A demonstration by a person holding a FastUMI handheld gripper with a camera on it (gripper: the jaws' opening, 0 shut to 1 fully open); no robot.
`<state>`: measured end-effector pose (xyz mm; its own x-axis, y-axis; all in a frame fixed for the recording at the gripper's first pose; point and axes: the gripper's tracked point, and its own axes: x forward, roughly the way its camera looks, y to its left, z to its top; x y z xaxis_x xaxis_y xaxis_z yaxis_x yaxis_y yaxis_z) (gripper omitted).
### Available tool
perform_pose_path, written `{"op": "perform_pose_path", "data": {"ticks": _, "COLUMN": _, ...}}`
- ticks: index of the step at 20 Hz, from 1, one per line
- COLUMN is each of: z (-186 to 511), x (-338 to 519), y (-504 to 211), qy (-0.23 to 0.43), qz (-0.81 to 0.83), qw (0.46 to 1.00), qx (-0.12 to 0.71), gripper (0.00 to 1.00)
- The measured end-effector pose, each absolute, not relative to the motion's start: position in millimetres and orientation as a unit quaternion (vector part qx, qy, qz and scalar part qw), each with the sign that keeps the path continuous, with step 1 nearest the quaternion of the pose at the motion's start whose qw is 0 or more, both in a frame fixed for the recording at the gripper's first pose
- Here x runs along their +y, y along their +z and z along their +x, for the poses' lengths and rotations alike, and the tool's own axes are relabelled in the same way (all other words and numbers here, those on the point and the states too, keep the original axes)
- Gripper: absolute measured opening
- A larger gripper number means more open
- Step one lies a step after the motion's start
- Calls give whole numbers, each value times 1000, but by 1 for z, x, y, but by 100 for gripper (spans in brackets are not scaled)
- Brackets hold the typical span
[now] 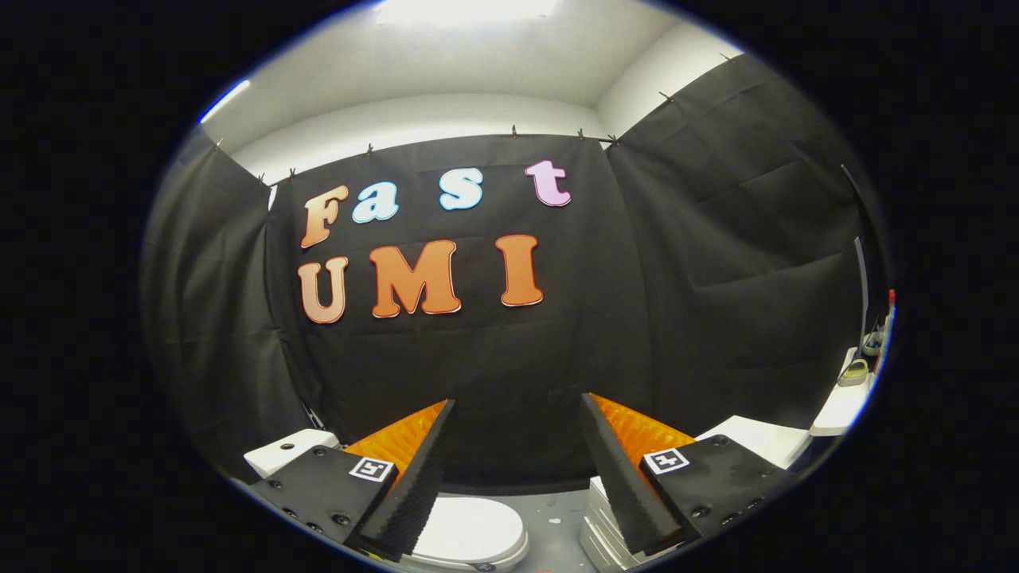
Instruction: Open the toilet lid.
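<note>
Gripper (pixel 517 461): black ribbed fingers spread wide, empty, aimed at the booth wall. Glossy white oval toilet lid (pixel 470 532): closed, low ahead, below the fingers, nearer the left one.

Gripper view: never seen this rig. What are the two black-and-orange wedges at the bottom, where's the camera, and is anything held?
The camera rides on a hand-held two-finger gripper and looks forward along its fingers through a fisheye lens. The wedges are those fingers: ribbed black pads, orange sides, square marker tags on their mounts. They stand wide apart with nothing between them, so nothing is held. Low down, below the fingers, is the white toilet, its lid down. The white box behind the left finger looks like its tank. A white ribbed unit sits under the right finger. Black cloth walls the booth.
</note>
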<state>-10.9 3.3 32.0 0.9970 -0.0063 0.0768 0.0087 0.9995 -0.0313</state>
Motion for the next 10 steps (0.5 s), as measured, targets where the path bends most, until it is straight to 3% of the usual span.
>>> {"op": "perform_pose_path", "data": {"ticks": 10, "z": 5, "x": 14, "y": 3, "qy": 10, "qz": -11, "qw": 1000, "qx": -25, "gripper": 98}}
